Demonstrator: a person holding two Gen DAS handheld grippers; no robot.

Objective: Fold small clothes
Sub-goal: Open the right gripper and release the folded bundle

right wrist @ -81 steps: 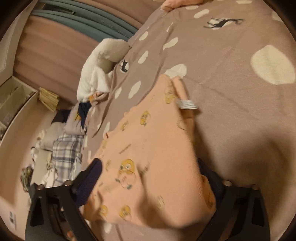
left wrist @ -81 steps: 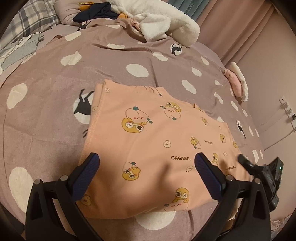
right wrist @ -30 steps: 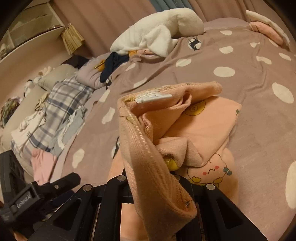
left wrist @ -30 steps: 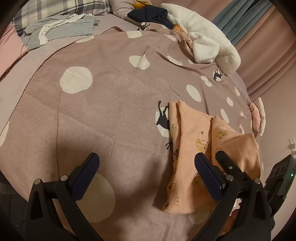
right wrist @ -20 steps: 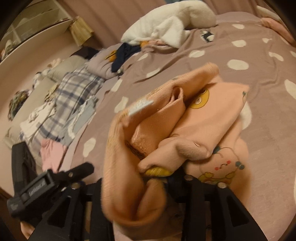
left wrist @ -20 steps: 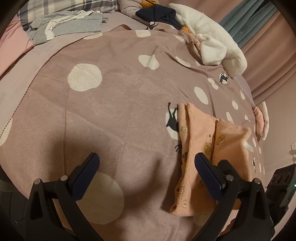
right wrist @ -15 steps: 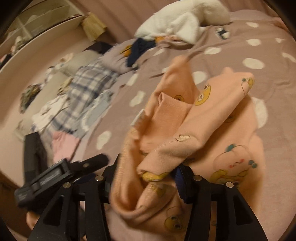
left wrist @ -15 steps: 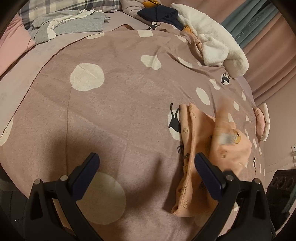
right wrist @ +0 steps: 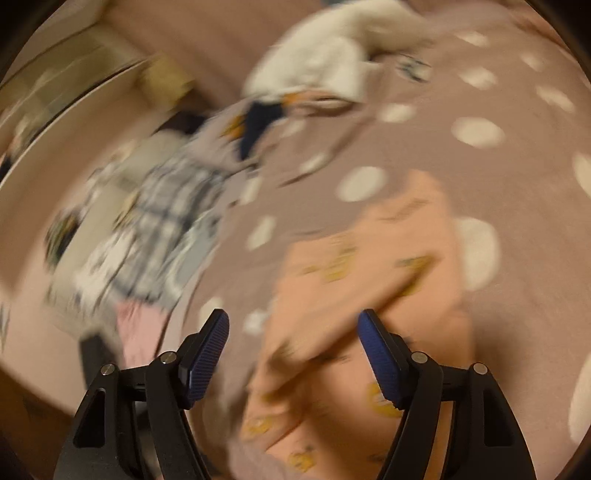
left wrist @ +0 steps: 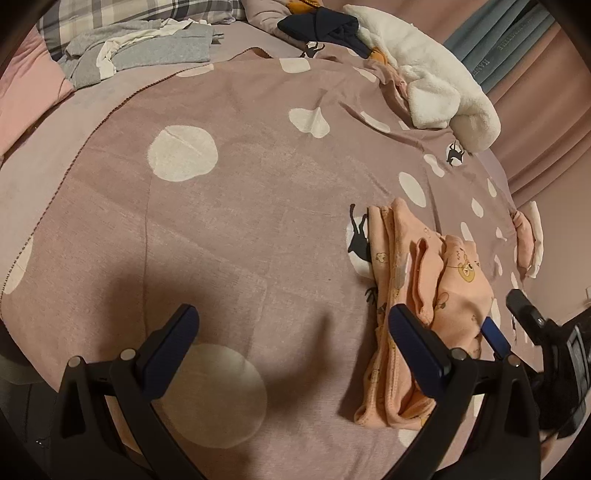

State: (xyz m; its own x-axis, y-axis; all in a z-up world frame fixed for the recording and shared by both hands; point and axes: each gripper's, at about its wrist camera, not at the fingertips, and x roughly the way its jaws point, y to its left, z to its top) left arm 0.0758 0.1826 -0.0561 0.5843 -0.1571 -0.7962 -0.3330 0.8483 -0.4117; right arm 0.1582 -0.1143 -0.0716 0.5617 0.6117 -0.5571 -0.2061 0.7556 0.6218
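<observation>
A peach garment with yellow cartoon prints [left wrist: 413,295] lies folded in a loose bundle on the mauve dotted blanket [left wrist: 229,206], at the right of the left wrist view. My left gripper [left wrist: 291,343] is open and empty, hovering over bare blanket to the left of it. My right gripper [right wrist: 293,350] is open, just above the garment [right wrist: 369,280]; the right wrist view is motion-blurred. The right gripper also shows in the left wrist view [left wrist: 506,325], at the garment's right edge.
A white fluffy garment [left wrist: 436,81] and a dark blue one [left wrist: 321,26] lie at the far end of the bed. Grey clothes [left wrist: 147,51] and a plaid pillow [left wrist: 122,14] sit far left. Folded pink-white cloth [left wrist: 528,240] lies at the right edge.
My right gripper opened and let go of the peach garment, which dropped onto the blanket as a folded bundle. The right gripper is moving fast. The left gripper stayed open and nearly still.
</observation>
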